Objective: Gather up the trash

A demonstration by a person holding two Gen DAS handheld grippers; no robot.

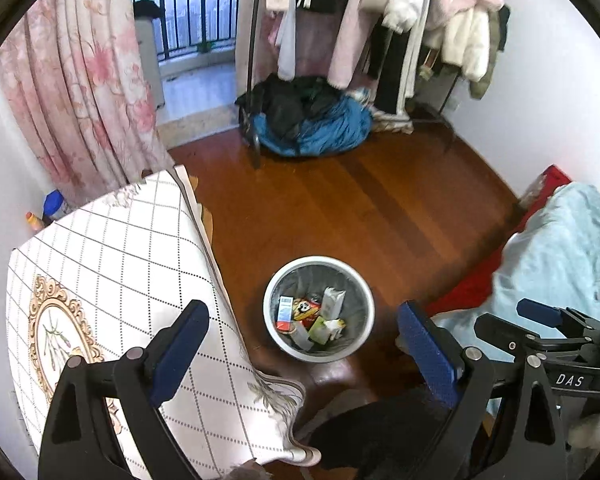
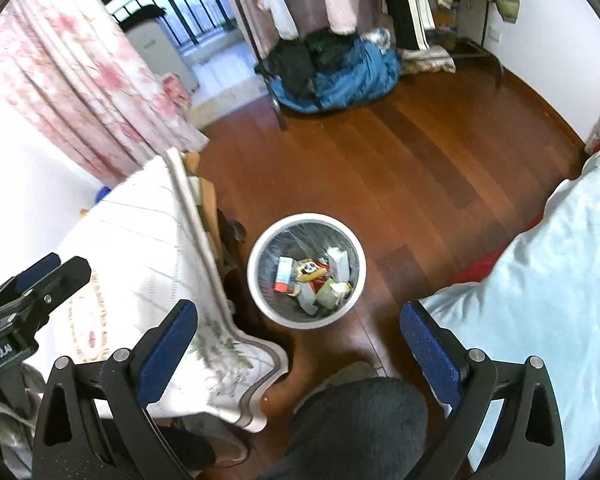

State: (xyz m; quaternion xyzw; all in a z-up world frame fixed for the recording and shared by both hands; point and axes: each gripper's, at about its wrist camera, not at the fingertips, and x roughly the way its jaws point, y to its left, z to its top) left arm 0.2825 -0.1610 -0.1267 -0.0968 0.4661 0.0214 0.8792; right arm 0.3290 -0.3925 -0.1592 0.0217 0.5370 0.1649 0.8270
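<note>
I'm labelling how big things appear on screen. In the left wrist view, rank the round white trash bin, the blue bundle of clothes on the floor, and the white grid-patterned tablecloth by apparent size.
1. White grid-patterned tablecloth, largest, though it is nearest the camera.
2. Blue bundle of clothes.
3. Round white trash bin; close to the bundle, which lies farther away, so this order is unsure.

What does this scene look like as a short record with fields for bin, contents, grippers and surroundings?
bin: round white waste bin with grey liner, upright on the brown wooden floor
contents: small cartons and wrappers
left gripper: open, holding nothing
right gripper: open, holding nothing
beside bin: white grid-patterned tablecloth on one side, light blue bedding on the other
</note>
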